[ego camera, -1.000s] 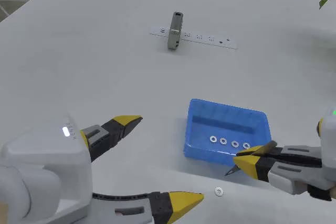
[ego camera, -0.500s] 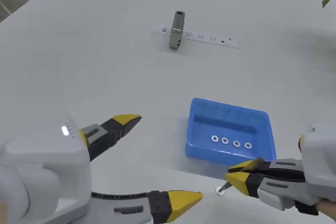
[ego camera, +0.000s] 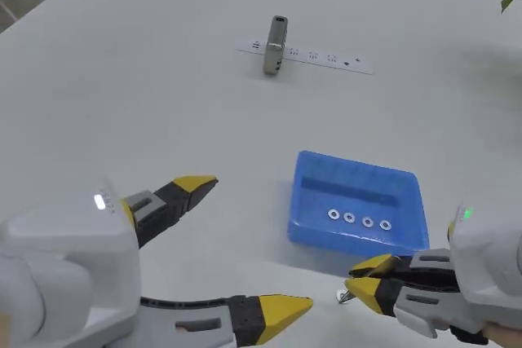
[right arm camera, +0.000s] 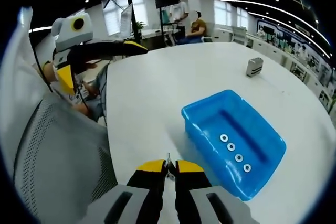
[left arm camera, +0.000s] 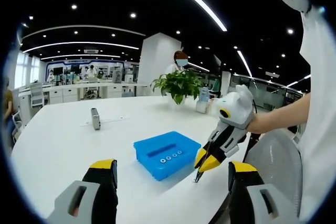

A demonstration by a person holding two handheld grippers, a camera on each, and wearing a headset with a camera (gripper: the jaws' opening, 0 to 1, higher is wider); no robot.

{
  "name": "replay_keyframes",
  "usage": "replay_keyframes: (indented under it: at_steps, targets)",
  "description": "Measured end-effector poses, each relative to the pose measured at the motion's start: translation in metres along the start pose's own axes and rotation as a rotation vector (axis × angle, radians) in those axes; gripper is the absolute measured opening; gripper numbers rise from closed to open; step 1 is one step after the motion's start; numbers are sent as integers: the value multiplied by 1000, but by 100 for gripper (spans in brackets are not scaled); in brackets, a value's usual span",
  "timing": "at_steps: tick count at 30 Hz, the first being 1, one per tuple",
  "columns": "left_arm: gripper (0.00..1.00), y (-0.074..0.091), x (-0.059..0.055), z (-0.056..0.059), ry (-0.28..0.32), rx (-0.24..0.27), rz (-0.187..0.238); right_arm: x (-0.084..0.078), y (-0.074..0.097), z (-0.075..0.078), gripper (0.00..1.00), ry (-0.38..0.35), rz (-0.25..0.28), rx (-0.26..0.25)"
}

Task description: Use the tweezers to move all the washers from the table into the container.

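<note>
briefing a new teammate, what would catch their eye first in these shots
The bright blue container near the table's front right, with four washers in a row inside. Just in front of it, the right gripper pinches tweezers whose tips meet a loose washer on the table; the left gripper hangs open at lower left.

The white-bodied left gripper [ego camera: 249, 246], with black yellow-tipped jaws, sits low with its jaws spread wide and nothing between them. The matching right gripper [ego camera: 364, 279] points left in the head view, its jaws pinched on slim metal tweezers [right arm camera: 168, 163].
</note>
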State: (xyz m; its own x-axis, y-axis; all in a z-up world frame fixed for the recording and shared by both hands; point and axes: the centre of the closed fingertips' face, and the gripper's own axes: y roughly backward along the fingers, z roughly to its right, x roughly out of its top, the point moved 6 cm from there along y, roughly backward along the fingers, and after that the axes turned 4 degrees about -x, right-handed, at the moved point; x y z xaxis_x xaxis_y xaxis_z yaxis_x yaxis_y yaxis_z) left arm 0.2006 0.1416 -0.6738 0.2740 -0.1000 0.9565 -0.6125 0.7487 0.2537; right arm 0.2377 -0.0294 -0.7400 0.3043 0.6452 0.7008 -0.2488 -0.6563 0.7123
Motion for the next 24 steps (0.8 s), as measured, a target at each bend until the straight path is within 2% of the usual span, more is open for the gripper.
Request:
replay_keyframes:
  at_steps: [5, 7, 10, 13, 15, 20, 24]
  targets:
    - [90, 1, 3, 3, -2, 7, 5, 0, 1, -1, 3, 18, 6, -12]
    - [90, 2, 5, 5, -1, 16, 2, 0, 1, 0, 3, 1, 18, -21]
    - [91, 5, 7, 8, -4, 35, 1, 7, 7, -1, 3, -30, 82, -17]
    - [93, 8, 9, 12, 9, 79, 2, 12, 14, 2, 3, -38, 102, -3]
    - [93, 10, 11, 17, 23, 103, 15, 19, 20, 4, 3, -43, 128, 7]
    - [93, 11, 14, 36, 16, 149, 2, 38, 37, 13, 3, -38, 182, 28]
    - [94, 10, 16, 47, 26, 191, 10, 53, 43, 28, 3, -36, 215, 38]
